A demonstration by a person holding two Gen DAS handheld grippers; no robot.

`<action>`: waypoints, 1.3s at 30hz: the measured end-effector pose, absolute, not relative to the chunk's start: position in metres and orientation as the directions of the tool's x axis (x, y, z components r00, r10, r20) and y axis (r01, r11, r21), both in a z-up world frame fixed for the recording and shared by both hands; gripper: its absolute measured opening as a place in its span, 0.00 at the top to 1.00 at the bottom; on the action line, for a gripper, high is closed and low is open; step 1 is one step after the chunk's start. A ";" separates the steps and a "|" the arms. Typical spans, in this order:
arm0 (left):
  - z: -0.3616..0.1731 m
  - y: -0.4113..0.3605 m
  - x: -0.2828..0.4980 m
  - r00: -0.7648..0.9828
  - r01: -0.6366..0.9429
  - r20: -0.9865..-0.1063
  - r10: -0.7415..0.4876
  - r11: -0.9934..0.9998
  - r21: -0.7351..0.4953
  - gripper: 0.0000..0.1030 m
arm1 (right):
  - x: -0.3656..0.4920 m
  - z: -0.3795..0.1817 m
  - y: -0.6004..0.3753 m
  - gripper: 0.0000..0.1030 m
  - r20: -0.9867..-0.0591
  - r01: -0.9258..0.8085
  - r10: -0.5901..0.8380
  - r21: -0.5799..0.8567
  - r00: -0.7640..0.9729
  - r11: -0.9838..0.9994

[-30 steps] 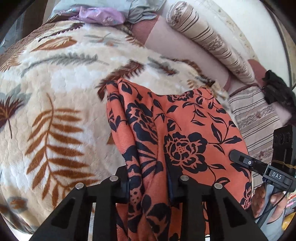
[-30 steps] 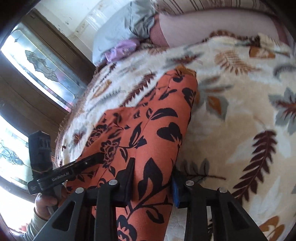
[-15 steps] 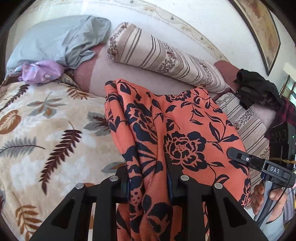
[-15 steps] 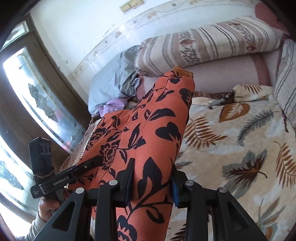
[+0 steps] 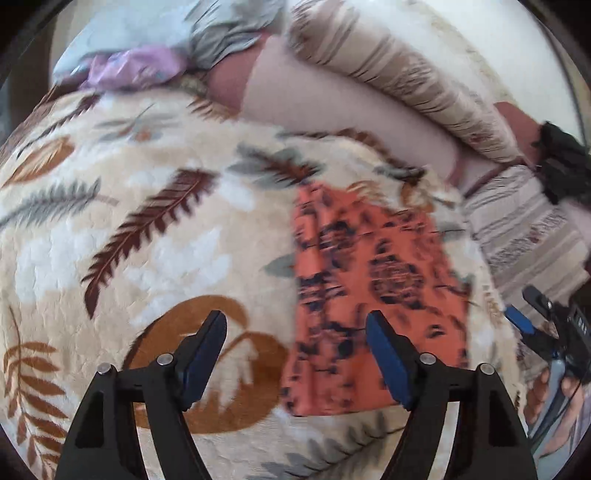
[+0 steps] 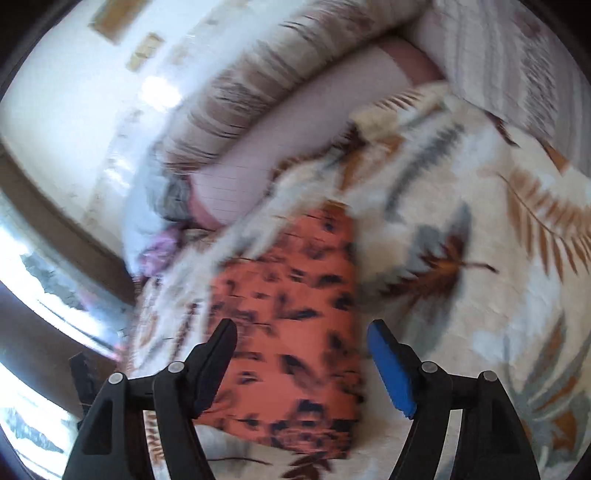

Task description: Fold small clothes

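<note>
An orange cloth with a black flower print (image 5: 373, 295) lies flat on the leaf-patterned blanket (image 5: 129, 221); it also shows in the right wrist view (image 6: 291, 332). Both views are blurred by motion. My left gripper (image 5: 295, 332) is open and empty, its fingers above the cloth's near left edge. My right gripper (image 6: 301, 341) is open and empty above the cloth's near end. The right gripper also shows at the right edge of the left wrist view (image 5: 535, 314).
Striped bolster pillows (image 5: 399, 81) and a pink cushion (image 5: 332, 107) lie along the wall behind the blanket. A grey cloth (image 5: 221, 33) and a purple cloth (image 5: 136, 66) are heaped at the far left. A black garment (image 5: 561, 162) lies at the right. A window (image 6: 37, 295) stands left.
Both grippers held the orange cloth lifted; now both have opened and let it go. The cloth lies flat on the blanket and the grippers have drawn back a little.
</note>
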State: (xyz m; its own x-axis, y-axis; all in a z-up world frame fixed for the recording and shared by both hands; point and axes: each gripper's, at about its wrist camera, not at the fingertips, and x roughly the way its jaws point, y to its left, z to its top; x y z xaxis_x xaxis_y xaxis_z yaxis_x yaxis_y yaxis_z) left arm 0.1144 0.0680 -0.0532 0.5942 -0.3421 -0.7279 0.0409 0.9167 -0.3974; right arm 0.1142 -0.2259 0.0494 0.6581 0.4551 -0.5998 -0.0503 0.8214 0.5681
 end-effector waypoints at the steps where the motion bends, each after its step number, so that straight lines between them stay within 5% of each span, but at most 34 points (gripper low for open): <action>1: -0.050 0.057 0.113 0.601 0.085 -0.716 -0.354 0.920 -0.384 0.24 | 0.113 0.056 -0.217 0.26 -0.566 -0.101 0.504 0.593 0.652 0.798; 3: -0.062 0.036 0.115 0.572 0.155 -0.742 -0.349 0.935 -0.320 0.23 | 0.118 0.047 -0.201 0.20 -0.519 -0.164 0.617 0.672 0.592 0.722; 5: -0.110 0.017 0.131 0.407 0.137 -0.865 -0.295 0.956 -0.261 0.25 | 0.130 0.015 -0.190 0.18 -0.560 -0.140 0.651 0.693 0.512 0.707; 7: -0.112 0.022 0.130 0.433 0.103 -0.843 -0.319 0.947 -0.305 0.25 | 0.143 -0.032 -0.189 0.28 -0.685 0.016 0.601 0.665 0.412 0.746; 10: -0.074 0.028 0.123 0.534 0.120 -0.776 -0.335 0.939 -0.323 0.25 | 0.135 -0.004 -0.195 0.29 -0.632 -0.024 0.603 0.680 0.487 0.732; 12: -0.061 0.028 0.124 0.600 0.124 -0.731 -0.325 0.941 -0.316 0.17 | 0.139 0.017 -0.192 0.19 -0.608 -0.077 0.598 0.665 0.523 0.743; 16: -0.112 0.016 0.145 0.445 0.061 -0.863 -0.237 0.970 -0.235 0.12 | 0.179 -0.002 -0.190 0.11 -0.613 -0.056 0.612 0.682 0.500 0.729; 18: -0.112 0.021 0.136 0.483 0.053 -0.836 -0.258 0.962 -0.267 0.12 | 0.204 -0.028 -0.198 0.09 -0.648 0.069 0.622 0.714 0.439 0.696; 23: -0.094 0.032 0.132 0.550 0.036 -0.800 -0.240 0.964 -0.264 0.12 | 0.255 0.003 -0.207 0.10 -0.564 0.001 0.651 0.756 0.508 0.655; 27: -0.117 0.035 0.148 0.477 0.033 -0.846 -0.239 0.967 -0.254 0.08 | 0.299 -0.049 -0.210 0.09 -0.669 0.170 0.608 0.720 0.427 0.673; 30: -0.101 0.038 0.137 0.518 0.053 -0.827 -0.219 0.973 -0.225 0.08 | 0.282 -0.031 -0.211 0.09 -0.601 0.104 0.612 0.752 0.515 0.651; 37: -0.052 0.017 0.086 0.683 0.059 -0.727 -0.070 0.997 -0.041 0.08 | 0.154 0.030 -0.160 0.09 -0.699 -0.103 0.371 0.395 0.611 0.913; 39: -0.036 0.011 0.067 0.698 0.078 -0.714 -0.055 0.997 -0.001 0.08 | 0.108 0.035 -0.138 0.00 -0.734 -0.189 0.303 0.237 0.608 0.953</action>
State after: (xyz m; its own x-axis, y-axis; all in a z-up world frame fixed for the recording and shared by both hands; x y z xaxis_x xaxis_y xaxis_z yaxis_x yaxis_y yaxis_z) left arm 0.0670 0.0114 -0.0363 0.6977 -0.0552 -0.7143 0.0778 0.9970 -0.0010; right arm 0.1076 -0.1376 0.0350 0.6076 0.3031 -0.7341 -0.1893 0.9529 0.2368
